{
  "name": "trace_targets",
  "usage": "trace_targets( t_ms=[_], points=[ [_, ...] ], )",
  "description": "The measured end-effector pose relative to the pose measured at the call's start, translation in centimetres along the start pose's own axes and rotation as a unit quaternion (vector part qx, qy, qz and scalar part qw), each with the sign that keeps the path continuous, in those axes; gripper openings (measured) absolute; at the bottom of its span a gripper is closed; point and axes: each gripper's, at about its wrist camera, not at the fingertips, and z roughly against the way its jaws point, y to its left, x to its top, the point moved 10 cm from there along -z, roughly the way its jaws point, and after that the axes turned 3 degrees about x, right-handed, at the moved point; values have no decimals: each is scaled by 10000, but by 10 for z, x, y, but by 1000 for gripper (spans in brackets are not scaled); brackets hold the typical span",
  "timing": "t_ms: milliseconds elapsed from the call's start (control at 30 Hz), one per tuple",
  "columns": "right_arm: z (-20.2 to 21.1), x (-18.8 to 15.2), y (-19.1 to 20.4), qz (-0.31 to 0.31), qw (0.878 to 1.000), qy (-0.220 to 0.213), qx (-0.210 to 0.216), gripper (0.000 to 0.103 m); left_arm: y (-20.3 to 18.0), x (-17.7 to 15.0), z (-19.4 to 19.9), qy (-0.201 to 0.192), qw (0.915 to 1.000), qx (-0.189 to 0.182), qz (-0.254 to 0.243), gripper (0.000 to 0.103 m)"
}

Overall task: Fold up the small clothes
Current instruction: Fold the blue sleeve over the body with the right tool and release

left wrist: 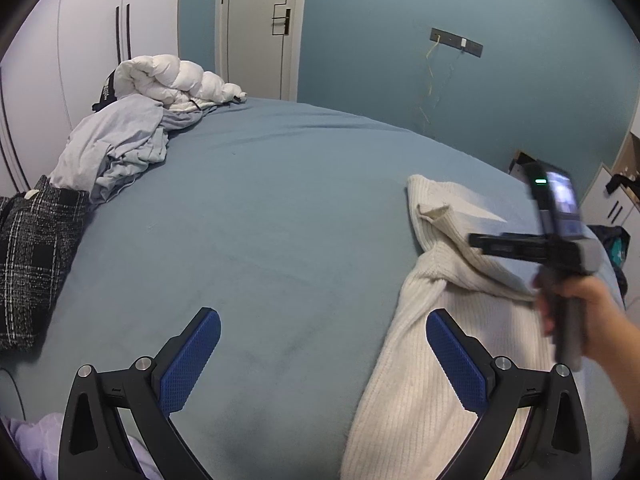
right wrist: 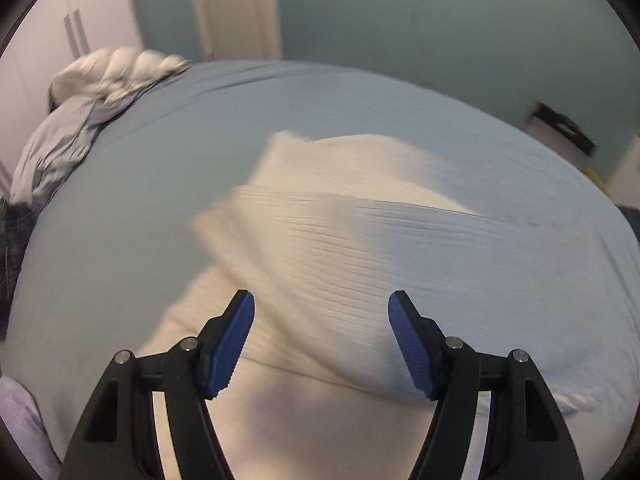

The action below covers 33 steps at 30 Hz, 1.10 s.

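I saw a cream rib-knit sweater (right wrist: pixel 360 240) on the smooth matt blue bedsheet (left wrist: pixel 260 220); my grippers' blue pads (left wrist: pixel 192 360) looked knurled.

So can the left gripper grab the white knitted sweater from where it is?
Probably yes. The left gripper is open, and the cream ribbed sweater lies on the blue bed sheet right by its right finger. Nothing lies between them.

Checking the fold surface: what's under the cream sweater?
The cream ribbed sweater lies directly on the blue bedsheet, which shows all round it. A part of the sweater is folded over onto its own body. Whatever lies beneath its middle is covered.
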Motion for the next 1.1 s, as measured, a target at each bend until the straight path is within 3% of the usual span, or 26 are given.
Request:
trace_targets(
  t_ms=[133, 167, 200, 233, 267, 333, 400, 500, 567, 700, 767, 800, 833, 867, 900, 967, 1100],
  points=[
    [-20, 16, 42, 340, 9987, -85, -372, 63, 6, -3, -2, 48, 10000, 6, 25, 103],
    [-29, 16, 41, 366, 9983, -10, -442, 55, 9, -3, -4, 56, 10000, 38, 41, 103],
    [-39, 17, 48, 354, 9984, 143, -422, 24, 11, -2, -5, 70, 9999, 45, 77, 103],
    [-42, 18, 47, 277, 9989, 199, -328, 5, 13, -2, -7, 91, 9999, 24, 137, 103],
    [-37, 25, 48, 202, 9991, 49, -370, 5, 15, -2, -9, 116, 9997, -18, 228, 103],
    [2, 49, 38, 48, 9929, -869, -814, 4, 19, -2, -12, 133, 9991, -88, 382, 103],
    [27, 61, 41, -348, 9887, -1287, -693, 4, 21, -3, -15, 147, 9989, -96, 443, 103],
    [38, 65, 73, -483, 9884, -1436, 38, 4, 21, -4, -18, 196, 9991, -17, 387, 103],
    [23, 56, 99, -331, 9923, -1128, 387, 5, 21, -5, -16, 157, 9992, 7, 370, 103],
    [-23, 15, 106, -322, 9983, 188, 456, 22, 16, -4, -13, 137, 9994, -1, 326, 103],
    [-5, 15, 92, -654, 9945, -45, 822, 25, 13, -4, -12, 107, 9996, -3, 272, 103],
    [11, 15, 79, -834, 9921, -222, 908, 44, 12, -4, -12, 100, 9996, -1, 246, 103],
    [22, 13, 64, -1018, 9900, -375, 903, 75, 10, -4, -13, 108, 9997, -7, 216, 103],
    [43, 12, 38, -1276, 9862, -607, 861, 85, 8, -5, -14, 123, 9997, -17, 196, 103],
    [56, 9, 20, -1425, 9834, -803, 789, 89, 7, -6, -15, 147, 9997, -29, 171, 103],
    [79, 1, -29, -1644, 9796, -1078, 421, 89, 3, -8, -17, 199, 9997, -36, 109, 103],
    [107, -46, -150, -2086, 9657, -862, -1287, 89, -3, -11, -18, 263, 9996, -79, 5, 103]
  ],
)
